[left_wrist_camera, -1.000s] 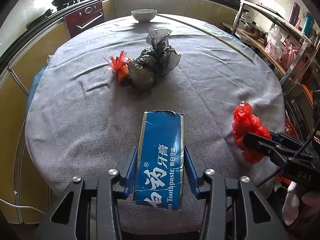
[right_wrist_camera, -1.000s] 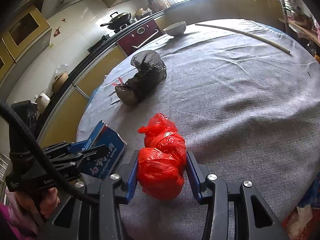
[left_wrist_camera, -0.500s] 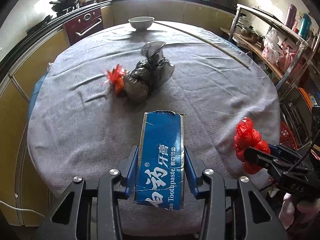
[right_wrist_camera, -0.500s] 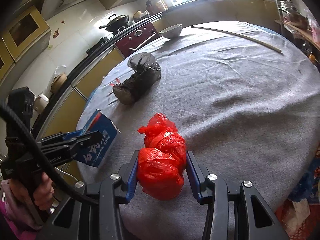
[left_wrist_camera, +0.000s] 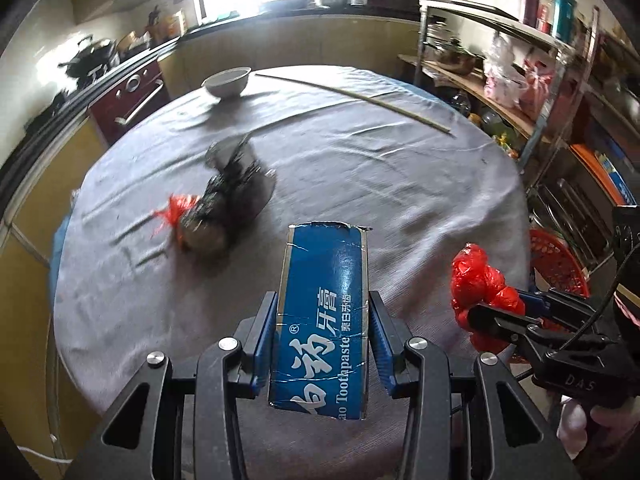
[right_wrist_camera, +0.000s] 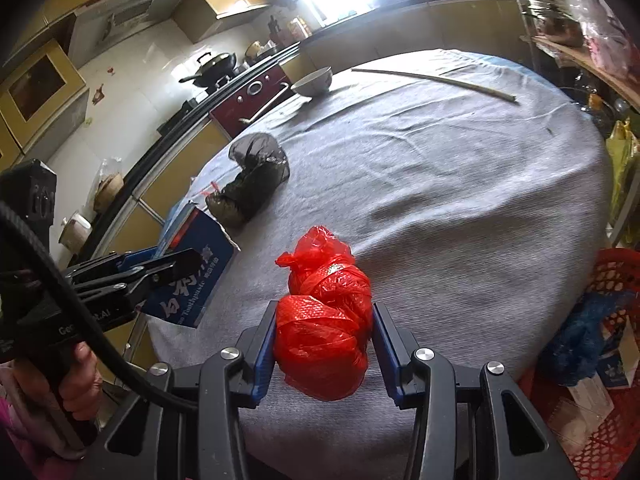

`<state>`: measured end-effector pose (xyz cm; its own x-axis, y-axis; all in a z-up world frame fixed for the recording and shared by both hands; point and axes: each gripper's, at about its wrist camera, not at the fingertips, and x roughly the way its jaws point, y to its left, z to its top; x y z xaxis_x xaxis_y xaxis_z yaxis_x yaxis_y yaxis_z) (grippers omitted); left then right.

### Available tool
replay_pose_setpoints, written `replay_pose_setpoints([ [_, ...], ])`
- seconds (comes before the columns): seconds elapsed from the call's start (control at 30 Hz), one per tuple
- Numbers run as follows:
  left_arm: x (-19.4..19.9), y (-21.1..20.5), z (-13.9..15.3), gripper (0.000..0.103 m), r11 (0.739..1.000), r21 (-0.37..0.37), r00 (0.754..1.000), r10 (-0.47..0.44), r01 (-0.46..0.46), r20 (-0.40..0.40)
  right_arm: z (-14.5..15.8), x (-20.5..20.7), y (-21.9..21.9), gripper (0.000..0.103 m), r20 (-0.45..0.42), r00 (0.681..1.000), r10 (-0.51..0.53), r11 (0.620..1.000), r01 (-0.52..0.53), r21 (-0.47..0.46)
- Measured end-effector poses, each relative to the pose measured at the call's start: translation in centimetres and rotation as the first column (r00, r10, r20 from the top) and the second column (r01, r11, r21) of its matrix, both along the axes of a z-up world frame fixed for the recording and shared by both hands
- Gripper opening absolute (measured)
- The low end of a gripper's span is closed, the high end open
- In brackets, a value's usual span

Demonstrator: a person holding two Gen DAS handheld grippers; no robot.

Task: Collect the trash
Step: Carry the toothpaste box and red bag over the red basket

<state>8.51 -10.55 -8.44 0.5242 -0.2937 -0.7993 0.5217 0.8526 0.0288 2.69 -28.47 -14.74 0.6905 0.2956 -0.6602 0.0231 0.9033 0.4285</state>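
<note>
Both pairs of jaws are clamped on trash: the left gripper [left_wrist_camera: 324, 332] pinches a blue toothpaste box [left_wrist_camera: 324, 312] by its long sides, and the right gripper [right_wrist_camera: 324, 340] squeezes a knotted red plastic bag [right_wrist_camera: 324, 328] between its blue pads. Each load is lifted clear of the grey tablecloth [right_wrist_camera: 460, 208], near the round table's closest edge. From the left wrist view the red bag [left_wrist_camera: 480, 292] hangs to the right of the box, well apart from it, out by the table's right rim. From the right wrist view the box [right_wrist_camera: 192, 280] sits to the left, partly past the cloth's edge, with a hand [right_wrist_camera: 80, 376] on that gripper's handle.

Further in, toward the left side of the table, lies a dark plastic bag [left_wrist_camera: 232, 208], blurred in the left view, with a red scrap [left_wrist_camera: 176, 212] touching its near end. Between that bundle and the grippers the cloth is bare and only wrinkled. At the far rim stand a white bowl [left_wrist_camera: 227, 81] and, beside it, a long thin stick [left_wrist_camera: 352, 96] lying across the cloth toward the right edge.

Just off the table's right side, low down, a red mesh basket [right_wrist_camera: 616, 272] holds a blue bag [right_wrist_camera: 580, 340] and some packaging. Shelving crowds the right; cabinets and a stove curve along the left.
</note>
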Motion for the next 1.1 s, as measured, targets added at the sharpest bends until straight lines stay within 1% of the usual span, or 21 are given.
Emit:
replay_pose_setpoints([
  [0.27,-1.1,-3.7,1.2,0.045,0.997,0.013,0.996,-0.079,0.078,0.04,0.8,-2.4,-2.5,0.047,0.016,0.997,-0.072,0.997,0.071,0.012],
  [0.57,-2.2,-6.9,1.2,0.045,0.989,0.031,0.988,-0.148,0.147,0.039,0.8,-5.1,-4.8,0.047,0.015,0.99,-0.14,0.99,0.139,0.027],
  [0.83,-3.3,-9.6,0.9,0.045,0.977,0.053,0.978,-0.207,0.205,0.038,0.8,-6.3,-6.6,0.047,0.021,0.982,-0.186,0.982,0.185,0.04],
  [1.1,-3.9,-11.3,0.5,0.045,0.969,0.066,0.97,-0.24,0.237,0.027,0.8,-7.2,-7.8,0.047,0.022,0.975,-0.222,0.974,0.221,0.047],
])
